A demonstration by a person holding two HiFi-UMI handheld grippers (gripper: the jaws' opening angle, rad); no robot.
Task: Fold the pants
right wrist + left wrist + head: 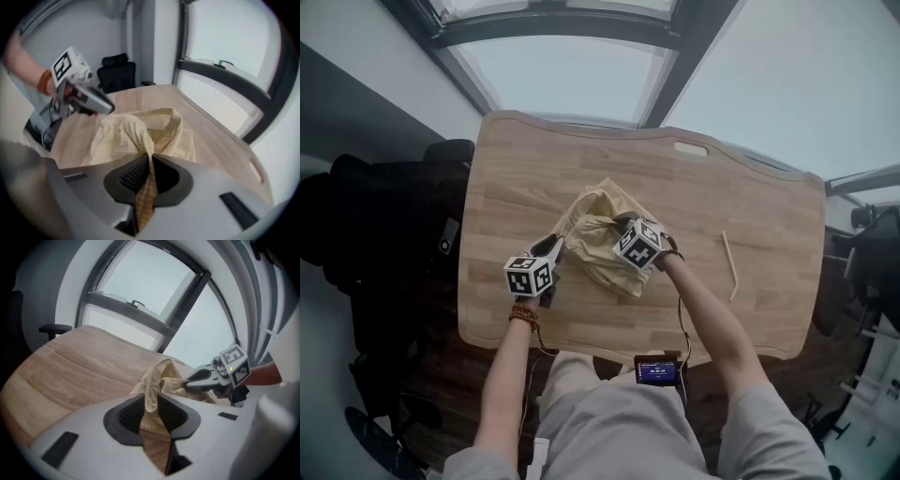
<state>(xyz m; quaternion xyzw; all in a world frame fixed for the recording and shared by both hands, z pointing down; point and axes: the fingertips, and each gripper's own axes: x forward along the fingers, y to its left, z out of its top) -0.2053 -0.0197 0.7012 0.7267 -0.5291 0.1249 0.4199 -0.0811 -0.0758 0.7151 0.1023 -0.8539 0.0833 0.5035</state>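
The pale yellow checked pants (598, 236) lie bunched in a crumpled heap at the middle of the wooden table (741, 197). My left gripper (557, 247) is at the heap's left edge, its jaws closed on a fold of the pants (161, 378). My right gripper (622, 223) is at the heap's right side, pointing steeply down, and pinches a thin ridge of the pants (136, 133) between its pads (138, 172). In the left gripper view the right gripper (190, 380) bites into the cloth a short way off. In the right gripper view the left gripper (108, 108) shows at the cloth's left.
A thin pale stick (729, 265) lies on the table's right part. A small device with a lit screen (657, 371) hangs at the table's near edge. Black office chairs (394, 216) stand left of the table. Windows run beyond the far edge.
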